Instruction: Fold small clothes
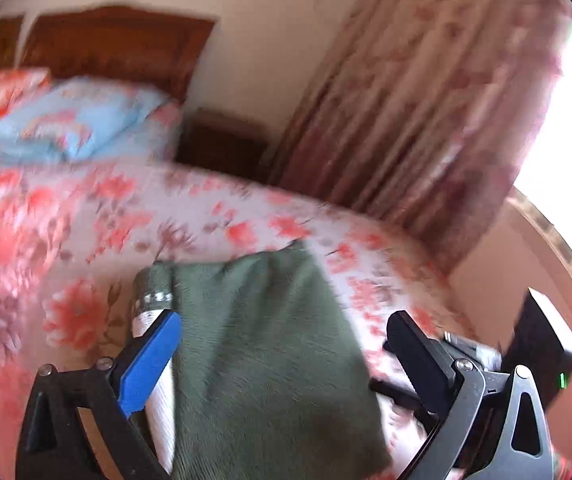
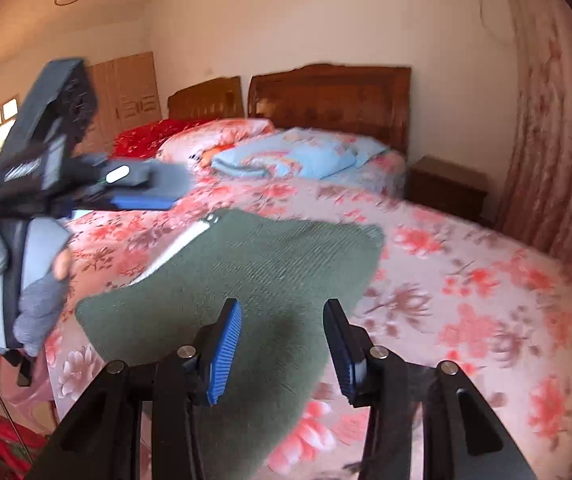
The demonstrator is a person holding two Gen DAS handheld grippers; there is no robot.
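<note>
Looking down the right gripper (image 2: 282, 350), I see the green knit garment (image 2: 246, 276) spread flat on the bed (image 2: 466, 300), lying straight ahead of and beneath my jaws, which stand partly apart with nothing pinched between the blue pads; the cloth lies under the gap, not in it. From the left wrist view, the left gripper (image 1: 282, 350) has its jaws set wide, one finger on either side of the same garment, and I judge it empty as well, though the near end of the cloth runs out of sight under the frame, so I cannot rule out contact there. The garment's long axis runs away from me toward the headboard (image 2: 330, 96), slanting slightly to the right in the right wrist view, with a white ribbed band (image 2: 178, 246) and a row of shiny studs along its left edge. That edge is what matters: it sits just beside the left gripper's blue-padded finger (image 1: 150, 364), while the plain green far corner (image 2: 374, 236) lies up and to the right of my right jaws. The left gripper, held in a grey-gloved hand (image 2: 34, 304), hovers at the left of the right wrist view, above the banded edge and clear of it. So I judge the left hand nearer the banded side and the right hand nearer the plain side. Any next fold, I judge, would run across that long axis, each hand taking its own edge.
</note>
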